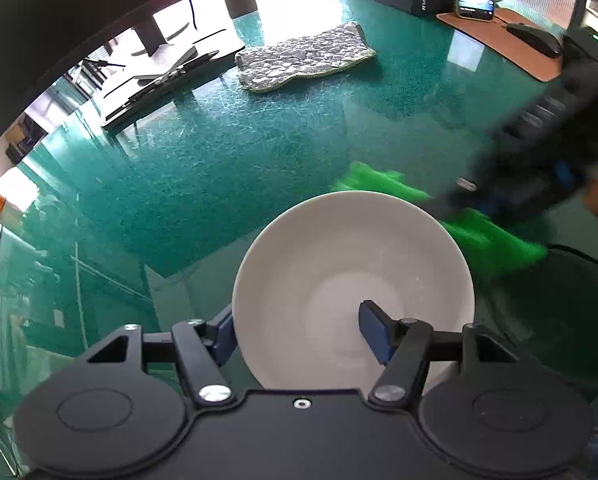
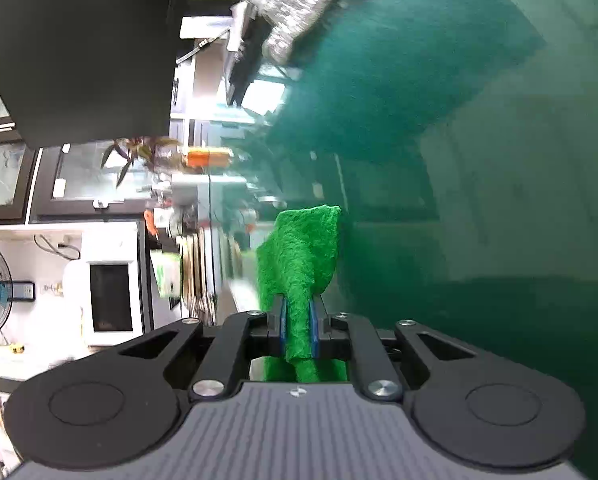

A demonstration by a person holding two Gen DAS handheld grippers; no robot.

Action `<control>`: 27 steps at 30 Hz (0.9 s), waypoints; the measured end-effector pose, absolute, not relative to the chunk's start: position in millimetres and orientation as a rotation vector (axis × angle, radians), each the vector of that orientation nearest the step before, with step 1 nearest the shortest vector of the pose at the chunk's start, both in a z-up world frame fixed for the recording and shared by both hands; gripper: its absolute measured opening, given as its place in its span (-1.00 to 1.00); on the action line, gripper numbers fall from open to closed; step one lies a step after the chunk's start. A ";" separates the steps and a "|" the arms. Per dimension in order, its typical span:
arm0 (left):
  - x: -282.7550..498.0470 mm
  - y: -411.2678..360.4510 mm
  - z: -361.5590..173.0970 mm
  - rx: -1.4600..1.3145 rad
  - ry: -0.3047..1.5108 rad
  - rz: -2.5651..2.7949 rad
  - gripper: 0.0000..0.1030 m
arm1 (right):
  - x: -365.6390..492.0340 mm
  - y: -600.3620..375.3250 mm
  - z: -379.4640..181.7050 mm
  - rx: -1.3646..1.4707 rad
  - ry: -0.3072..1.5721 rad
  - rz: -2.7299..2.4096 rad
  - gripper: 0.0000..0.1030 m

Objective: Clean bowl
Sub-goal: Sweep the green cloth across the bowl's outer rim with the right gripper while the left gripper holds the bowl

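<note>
Scourer (image 2: 299, 264) pinched in right gripper (image 2: 298, 332) hangs just right of bowl (image 1: 353, 280), whose near wall sits between left gripper (image 1: 299, 332)'s spread fingers.

Left claw (image 1: 303, 330) points steeply down, jaws parted about halfway, one blue pad (image 1: 373, 330) inside the white bowl (image 1: 339, 256), the other outside its wall, not clearly pressing. Right claw (image 2: 297, 330) tilts slightly down, rolled sideways, jaws nearly closed and pinching a green scrub cloth (image 2: 303, 256).

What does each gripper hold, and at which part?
Right gripper: green scouring cloth, pinched near one end. Left gripper: straddles the white bowl's rim, grip unclear.
</note>
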State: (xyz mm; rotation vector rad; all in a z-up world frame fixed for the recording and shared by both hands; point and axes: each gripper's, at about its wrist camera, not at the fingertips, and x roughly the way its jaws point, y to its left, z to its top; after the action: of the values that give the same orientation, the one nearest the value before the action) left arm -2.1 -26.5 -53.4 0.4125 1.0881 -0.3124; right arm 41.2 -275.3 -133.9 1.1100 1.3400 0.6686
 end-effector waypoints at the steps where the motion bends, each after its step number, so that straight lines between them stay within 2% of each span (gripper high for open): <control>1: -1.6 -26.7 -53.4 0.418 1.088 -0.319 0.20 | 38.3 -277.0 -134.8 1.133 1.340 0.664 -0.76; 7: -1.1 -28.0 -53.3 0.428 1.091 -0.328 0.20 | 62.2 -260.4 -139.6 1.176 1.293 0.646 -0.76; 13: -1.5 -29.0 -53.1 0.442 1.087 -0.341 0.21 | 89.1 -220.7 -134.4 1.071 1.294 0.694 -0.76; 22: 9.7 -30.2 -55.1 0.508 1.075 -0.444 0.39 | 42.6 -274.4 -133.8 1.114 1.315 0.659 -0.76; 24: 12.4 -31.2 -54.4 0.502 1.080 -0.436 0.31 | 37.7 -276.7 -136.3 1.140 1.315 0.653 -0.76; 25: 13.4 -30.6 -53.3 0.485 1.085 -0.418 0.19 | 37.6 -278.0 -137.7 1.157 1.310 0.644 -0.76; 27: 15.3 -27.5 -50.5 0.442 1.094 -0.386 0.16 | 37.9 -280.9 -139.3 1.183 1.293 0.627 -0.76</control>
State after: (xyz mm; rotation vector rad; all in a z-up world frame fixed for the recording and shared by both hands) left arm 15.3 -27.5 -50.5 0.4422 1.0941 -0.3856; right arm 37.9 -280.9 -139.3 1.1833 1.2932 0.6270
